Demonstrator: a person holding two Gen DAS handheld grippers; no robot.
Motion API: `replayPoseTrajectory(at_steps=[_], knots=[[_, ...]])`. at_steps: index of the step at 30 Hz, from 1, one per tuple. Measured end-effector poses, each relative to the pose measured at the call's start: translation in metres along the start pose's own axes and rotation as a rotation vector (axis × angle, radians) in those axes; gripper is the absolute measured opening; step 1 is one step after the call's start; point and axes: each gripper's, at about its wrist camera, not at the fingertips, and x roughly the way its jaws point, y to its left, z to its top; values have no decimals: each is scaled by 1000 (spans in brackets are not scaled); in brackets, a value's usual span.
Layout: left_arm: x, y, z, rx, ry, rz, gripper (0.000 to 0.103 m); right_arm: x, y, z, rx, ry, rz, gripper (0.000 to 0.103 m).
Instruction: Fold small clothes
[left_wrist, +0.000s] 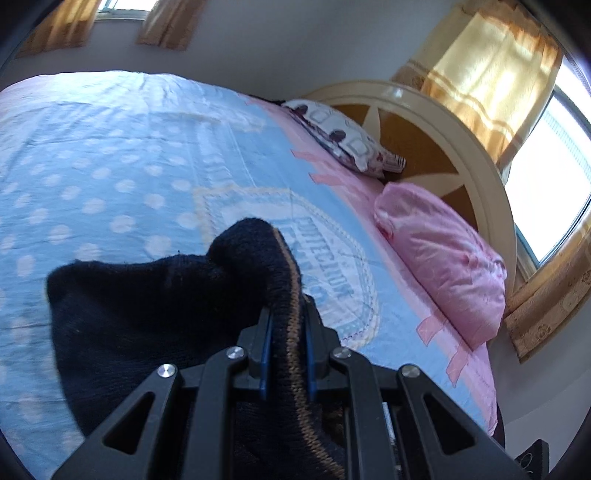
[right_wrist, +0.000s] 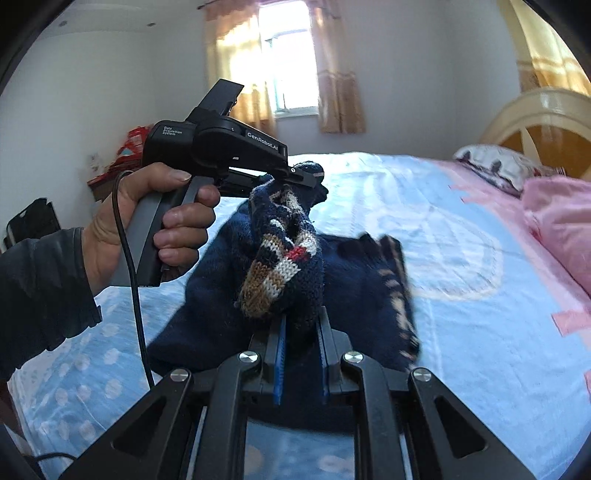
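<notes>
Both grippers, left (left_wrist: 288, 325) and right (right_wrist: 301, 343), clamp the knit (right_wrist: 280, 258) aloft over the bed (right_wrist: 461, 229); next, lay it flat for folding.

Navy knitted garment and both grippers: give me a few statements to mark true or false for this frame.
1. Both grippers are shut on the navy knitted garment. True: left gripper, right gripper.
2. The garment lies flat and folded on the bedspread. False: it hangs bunched between the grippers.
3. A pink pillow lies by the headboard. True.
4. The bedspread is plain green. False: blue with white dots.
5. The left gripper is open. False: it clamps the striped edge.
</notes>
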Motion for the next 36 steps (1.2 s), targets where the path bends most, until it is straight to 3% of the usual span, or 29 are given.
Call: replayPoseTrajectory(at_steps=[10,16,20,24,25,27,29,32,36], knots=[[57,-27,-9,67,87,58,15,5,-55,-22,149,92,-37,10],[52,-50,-17,162,82,80,19,8,-79,-37,219,145,-47,6],[18,-66,-32,258,30,90,52,5,-91,-42,277,133,13,7],[-23,-57,-63,343,-17,166,63,-1,-97,-40,307,90,36,7],[-30,-53,-71,354,-24,191,66,-3,-97,-38,311,75,42,9],[-49,-40,-94,376,-47,230,78,-7,-95,-33,303,46,47,22],[-59,-30,-111,393,-62,273,81,-6,-90,-27,285,36,53,61],[-66,-13,-131,382,-58,307,81,-4,-82,-19,269,11,64,61],[-59,5,-139,306,-50,283,85,2,-70,-10,248,19,61,61]])
